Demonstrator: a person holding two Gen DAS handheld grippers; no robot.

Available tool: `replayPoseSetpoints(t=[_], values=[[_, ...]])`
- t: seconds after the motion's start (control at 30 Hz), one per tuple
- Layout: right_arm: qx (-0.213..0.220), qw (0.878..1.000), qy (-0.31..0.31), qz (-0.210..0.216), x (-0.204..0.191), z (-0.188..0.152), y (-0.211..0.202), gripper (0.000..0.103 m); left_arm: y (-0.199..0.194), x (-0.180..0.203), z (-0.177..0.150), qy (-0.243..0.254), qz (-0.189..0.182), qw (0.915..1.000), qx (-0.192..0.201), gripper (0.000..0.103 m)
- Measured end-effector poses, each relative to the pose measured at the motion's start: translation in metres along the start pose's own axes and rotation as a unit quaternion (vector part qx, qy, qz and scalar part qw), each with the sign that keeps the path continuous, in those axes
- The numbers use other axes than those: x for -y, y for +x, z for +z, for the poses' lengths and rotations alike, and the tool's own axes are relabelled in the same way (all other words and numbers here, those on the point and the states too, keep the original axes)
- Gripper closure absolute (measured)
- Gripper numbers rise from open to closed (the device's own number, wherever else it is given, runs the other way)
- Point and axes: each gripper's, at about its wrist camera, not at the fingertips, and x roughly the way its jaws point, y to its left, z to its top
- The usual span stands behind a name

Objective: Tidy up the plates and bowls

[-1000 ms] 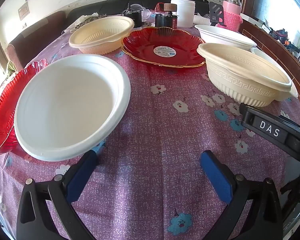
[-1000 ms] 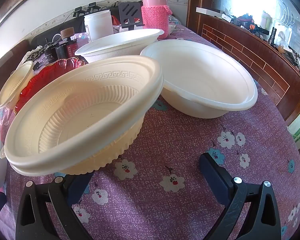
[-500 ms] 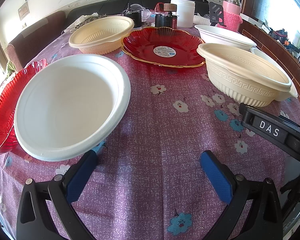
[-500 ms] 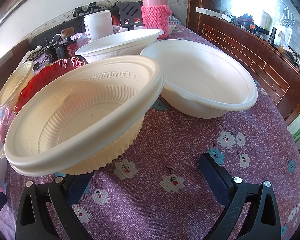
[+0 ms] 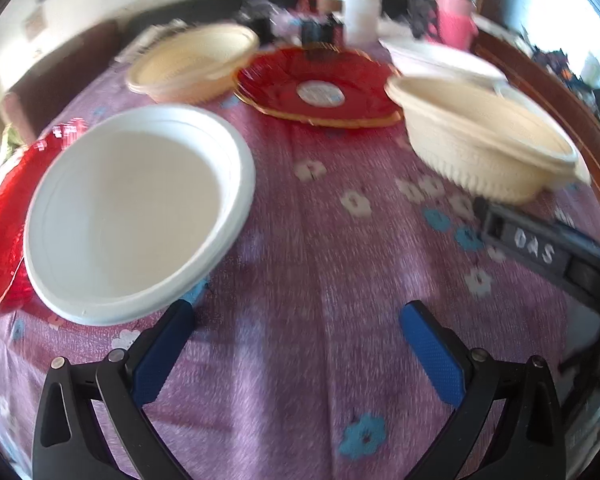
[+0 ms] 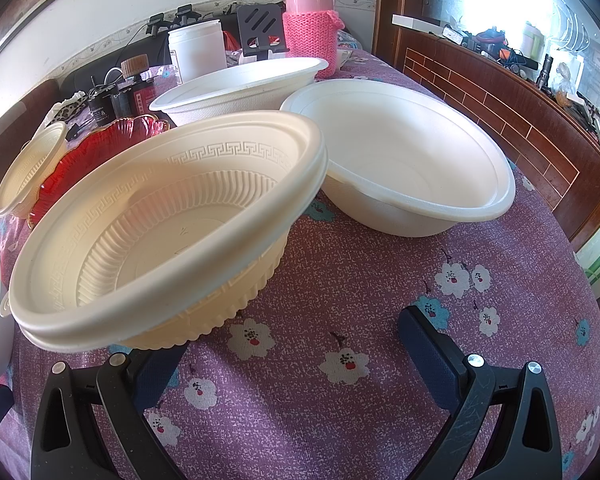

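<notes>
In the left wrist view a white bowl point(image 5: 136, 216) rests partly on a red plate point(image 5: 4, 216) at the left. A second red plate point(image 5: 320, 88) lies at the back, a cream bowl point(image 5: 196, 60) behind it on the left. A cream patterned bowl point(image 5: 484, 140) stands at the right. My left gripper point(image 5: 296, 344) is open and empty, just in front of the white bowl. In the right wrist view the cream patterned bowl point(image 6: 168, 232) is close ahead, with two white bowls point(image 6: 400, 160) point(image 6: 240, 84) behind it. My right gripper point(image 6: 288, 356) is open and empty.
A purple flowered tablecloth point(image 6: 340, 280) covers the table. At the far end stand a pink flask point(image 6: 310, 20), a white tub point(image 6: 198, 54), dark bottles point(image 6: 136, 88) and cables. A wooden counter point(image 6: 500, 104) runs along the right.
The left wrist view has become blurred and shifted slightly, so my left gripper is moving. The right gripper and all the bowls and plates have stayed where they were.
</notes>
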Motion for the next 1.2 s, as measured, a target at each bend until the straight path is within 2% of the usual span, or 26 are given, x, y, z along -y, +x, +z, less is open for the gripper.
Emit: replayPoseSetpoints(t=[0.07,0.17,0.47,0.6,0.63,0.73,0.83,0.9,0.97,1.03,1.07,1.1,1.17,1.2], values=[[0.0,1.0,0.0,0.0,0.0,0.0,0.0,0.001,-0.002,0.0,-0.004,0.013,-0.005,0.9999,-0.011,0.0],[0.0,1.0,0.0,0.0,0.0,0.0,0.0,0.001,-0.007,0.002,-0.016,0.017,-0.003,0.9998,0.01,0.0],[-0.005,1.0,-0.002,0.006,0.0,0.0,0.0,0.001,-0.012,0.006,-0.024,0.03,-0.006,0.9995,0.006,0.0],[-0.048,0.998,-0.021,0.024,0.008,-0.004,-0.007,0.001,-0.027,0.0,-0.036,0.03,-0.064,0.9975,-0.008,0.0],[-0.052,0.998,-0.023,0.019,0.007,-0.005,-0.009,0.001,-0.036,-0.004,-0.042,0.028,-0.088,0.9957,-0.006,0.0],[-0.084,0.995,-0.045,0.03,0.008,-0.014,-0.018,0.001,-0.059,-0.016,-0.055,0.028,-0.124,0.9918,0.005,0.0],[-0.096,0.991,-0.078,0.049,0.011,-0.026,-0.025,0.001,-0.08,-0.038,-0.062,0.01,-0.16,0.987,0.019,0.0],[-0.094,0.99,-0.089,0.055,0.015,-0.038,-0.034,0.001,-0.091,-0.056,-0.063,-0.009,-0.17,0.9848,0.031,0.0],[-0.092,0.989,-0.094,0.06,0.02,-0.05,-0.043,0.001,-0.097,-0.075,-0.062,-0.031,-0.174,0.9835,0.038,0.0],[-0.083,0.99,-0.095,0.063,0.025,-0.063,-0.053,0.001,-0.098,-0.094,-0.059,-0.055,-0.159,0.9846,0.046,0.0],[-0.074,0.991,-0.092,0.063,0.028,-0.068,-0.057,0.001,-0.097,-0.1,-0.058,-0.066,-0.153,0.985,0.046,0.002],[-0.07,0.991,-0.092,0.062,0.029,-0.072,-0.06,0.001,-0.094,-0.107,-0.058,-0.079,-0.15,0.9846,0.043,0.009],[-0.088,0.991,-0.085,0.061,0.031,-0.076,-0.065,0.001,-0.088,-0.121,-0.058,-0.103,-0.16,0.9812,0.033,0.018],[-0.097,0.99,-0.074,0.072,0.033,-0.077,-0.07,0.001,-0.087,-0.126,-0.058,-0.112,-0.161,0.9802,0.031,0.018]])
